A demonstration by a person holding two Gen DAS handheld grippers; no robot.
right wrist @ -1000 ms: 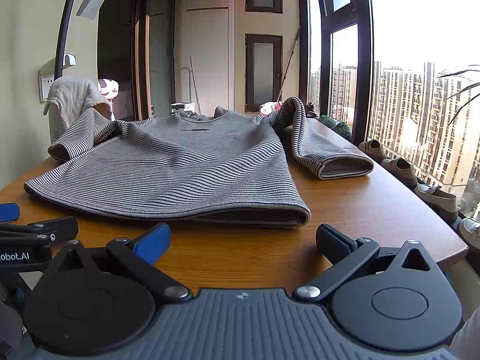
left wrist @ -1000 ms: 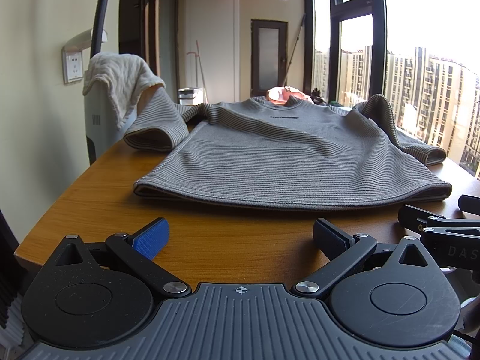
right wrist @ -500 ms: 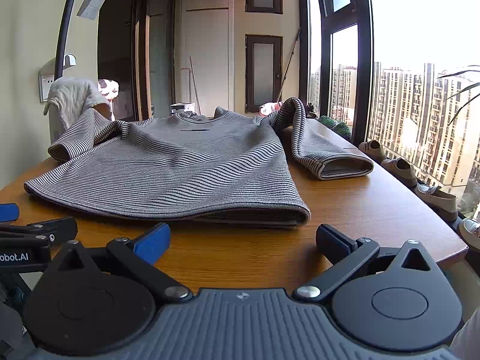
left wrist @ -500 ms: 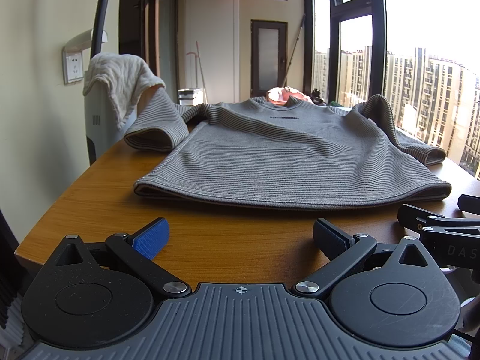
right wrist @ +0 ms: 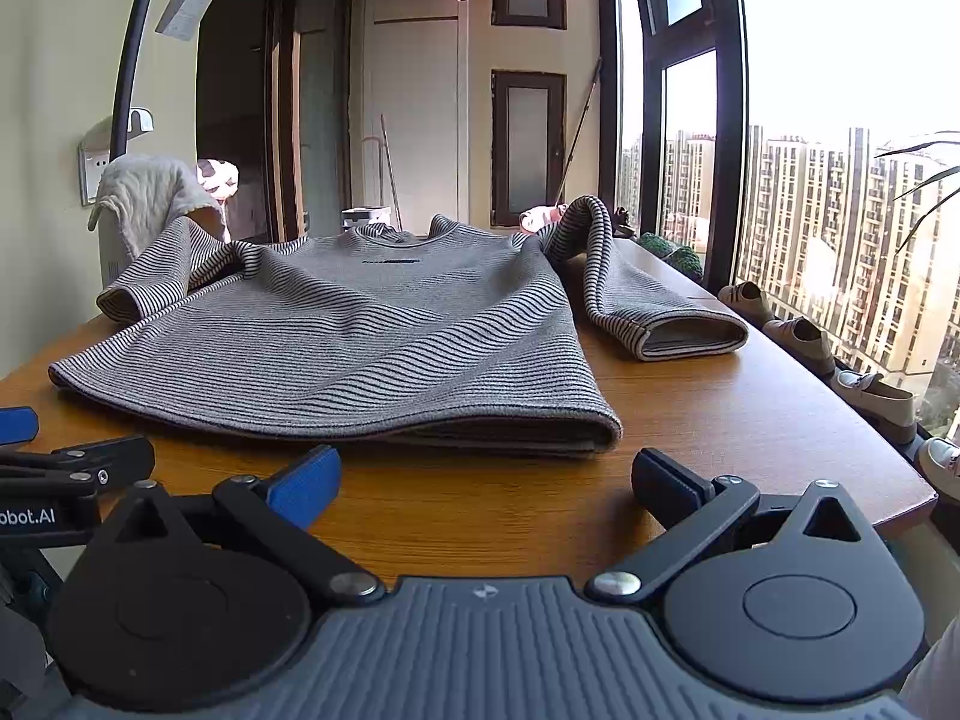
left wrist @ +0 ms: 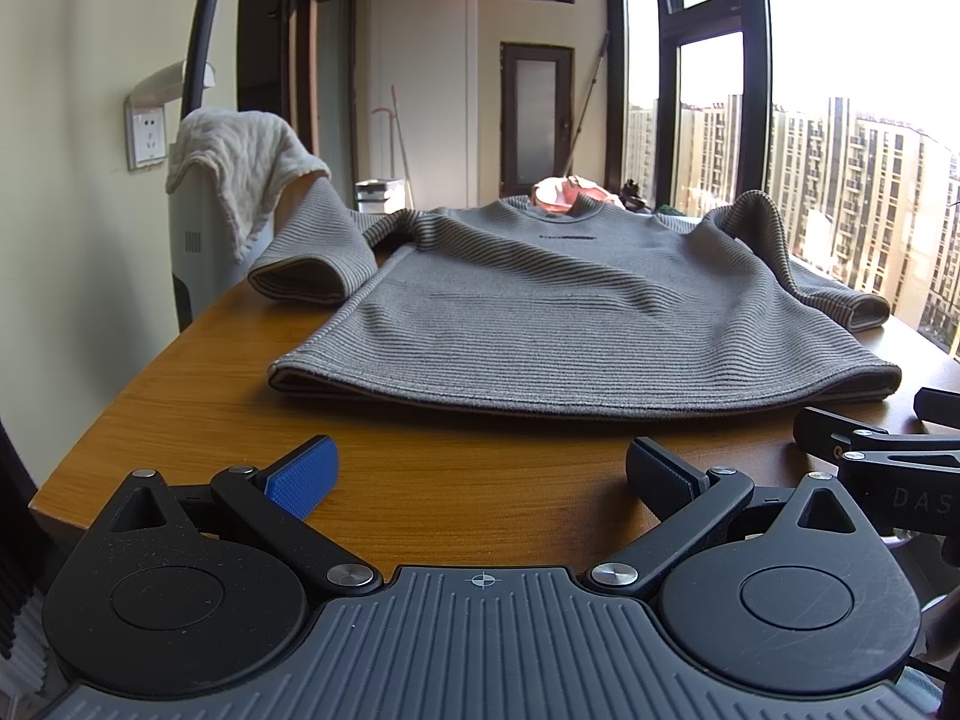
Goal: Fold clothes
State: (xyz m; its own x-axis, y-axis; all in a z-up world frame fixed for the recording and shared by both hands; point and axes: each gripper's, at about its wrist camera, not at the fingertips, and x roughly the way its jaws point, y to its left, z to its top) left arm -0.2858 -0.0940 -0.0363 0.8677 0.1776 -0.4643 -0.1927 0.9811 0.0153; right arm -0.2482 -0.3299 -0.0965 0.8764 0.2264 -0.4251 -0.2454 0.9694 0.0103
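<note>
A grey ribbed sweater (left wrist: pixel 540 306) lies spread flat on the wooden table (left wrist: pixel 198 396), hem toward me, neck at the far side. Its left sleeve (left wrist: pixel 312 258) bends back near the wall; its right sleeve (right wrist: pixel 654 312) arches up and lies toward the window. My left gripper (left wrist: pixel 480 474) is open over bare wood just short of the hem. Before the hem's right corner (right wrist: pixel 576 426) my right gripper (right wrist: pixel 486 480) is open too, empty. Each gripper shows at the edge of the other's view.
A white towel (left wrist: pixel 240 162) hangs over an appliance at the table's left. A pink-orange item (left wrist: pixel 564 192) lies beyond the collar. Shoes (right wrist: pixel 870 402) line the window sill to the right. The table's right edge (right wrist: pixel 888 468) drops off near the window.
</note>
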